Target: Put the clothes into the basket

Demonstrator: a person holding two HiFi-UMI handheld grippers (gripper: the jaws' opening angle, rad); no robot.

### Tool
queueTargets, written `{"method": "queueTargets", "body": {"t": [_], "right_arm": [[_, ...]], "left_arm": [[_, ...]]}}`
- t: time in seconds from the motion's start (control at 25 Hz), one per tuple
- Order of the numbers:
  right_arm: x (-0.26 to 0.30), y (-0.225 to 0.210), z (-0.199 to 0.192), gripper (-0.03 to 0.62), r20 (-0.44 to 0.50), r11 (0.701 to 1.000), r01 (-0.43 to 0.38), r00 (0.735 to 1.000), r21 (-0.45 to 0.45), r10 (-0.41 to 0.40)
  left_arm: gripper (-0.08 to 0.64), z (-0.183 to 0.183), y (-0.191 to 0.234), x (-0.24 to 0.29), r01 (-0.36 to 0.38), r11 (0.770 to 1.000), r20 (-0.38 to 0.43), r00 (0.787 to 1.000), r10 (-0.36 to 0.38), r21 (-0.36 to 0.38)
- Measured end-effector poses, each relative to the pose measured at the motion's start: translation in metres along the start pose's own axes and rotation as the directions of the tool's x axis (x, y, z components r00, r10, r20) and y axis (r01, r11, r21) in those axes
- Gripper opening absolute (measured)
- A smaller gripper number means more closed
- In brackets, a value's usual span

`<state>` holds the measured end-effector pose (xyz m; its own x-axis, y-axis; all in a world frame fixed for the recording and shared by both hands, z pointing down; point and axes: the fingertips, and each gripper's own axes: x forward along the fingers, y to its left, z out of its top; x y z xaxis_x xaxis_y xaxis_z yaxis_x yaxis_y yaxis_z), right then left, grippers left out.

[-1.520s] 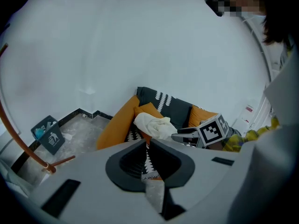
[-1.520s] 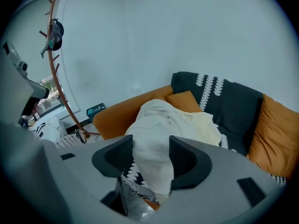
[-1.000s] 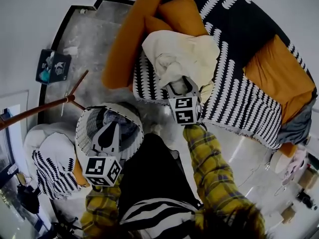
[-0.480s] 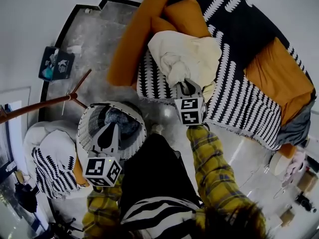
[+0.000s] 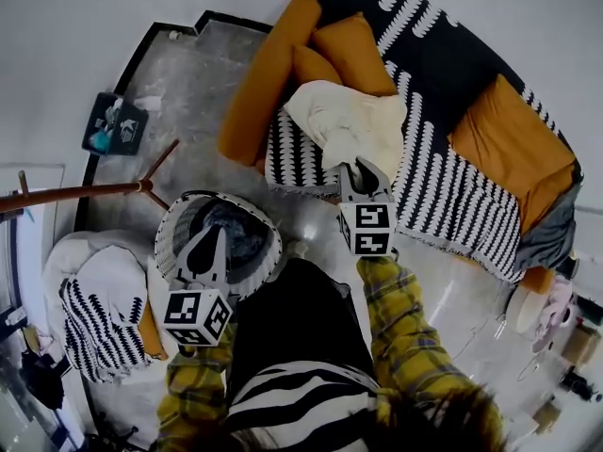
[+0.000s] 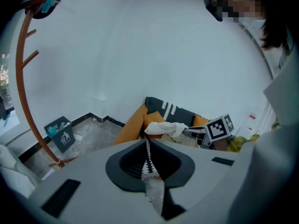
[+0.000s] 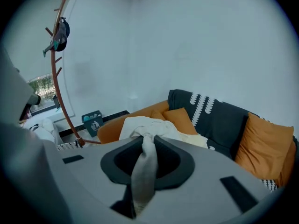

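A cream garment (image 5: 353,121) lies bunched on the black-and-white sofa throw (image 5: 452,205). My right gripper (image 5: 356,168) is shut on a twisted fold of it, and the cloth (image 7: 140,125) runs up from the sofa into the jaws (image 7: 147,146). The white mesh basket (image 5: 170,229) stands on the floor left of the sofa with dark clothes inside. My left gripper (image 5: 215,235) reaches over it. In the left gripper view, the left gripper (image 6: 148,171) is shut on a thin black-and-white patterned strip that looks like the basket's rim.
Orange cushions (image 5: 504,135) and an orange bolster (image 5: 268,73) lie on the sofa. A brown coat rack (image 5: 85,194) leans across the left. A dark waste bin (image 5: 120,125) stands by the wall. A white seat with a patterned cloth (image 5: 94,299) sits at lower left.
The right gripper's jaws closed on the cream garment and rose, pulling a fold up from the pile. The left gripper stayed at the basket and shifted slightly.
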<state>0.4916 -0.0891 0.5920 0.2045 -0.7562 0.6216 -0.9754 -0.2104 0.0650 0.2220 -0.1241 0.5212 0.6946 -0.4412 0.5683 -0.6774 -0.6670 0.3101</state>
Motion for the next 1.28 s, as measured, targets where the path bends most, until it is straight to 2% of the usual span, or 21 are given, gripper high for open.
{"method": "queueTargets", "body": {"t": [0.36,0.64,1.0,1.28], "right_arm": [[-0.063,0.034,0.054,0.077,0.114,1.0,0.001,0.993,-0.008,0.0],[-0.103,0.059,0.098,0.077,0.21,1.0,-0.005,0.978,-0.023,0.009],[-0.158,0.108,0.162,0.075,0.359,0.994,-0.062,0.929,-0.085,0.088],[-0.195,0.16,0.199,0.075,0.435,0.976,-0.166,0.875,-0.14,0.212]], "left_arm": [[0.035,0.008,0.019,-0.06,-0.031,0.999,0.079,0.996,0.032,-0.016],[0.035,0.014,0.033,-0.102,-0.051,0.998,0.14,0.989,0.055,-0.031],[0.035,0.022,0.046,-0.147,-0.082,0.996,0.207,0.974,0.088,-0.037],[0.035,0.029,0.062,-0.182,-0.126,0.99,0.256,0.957,0.137,-0.059]]}}
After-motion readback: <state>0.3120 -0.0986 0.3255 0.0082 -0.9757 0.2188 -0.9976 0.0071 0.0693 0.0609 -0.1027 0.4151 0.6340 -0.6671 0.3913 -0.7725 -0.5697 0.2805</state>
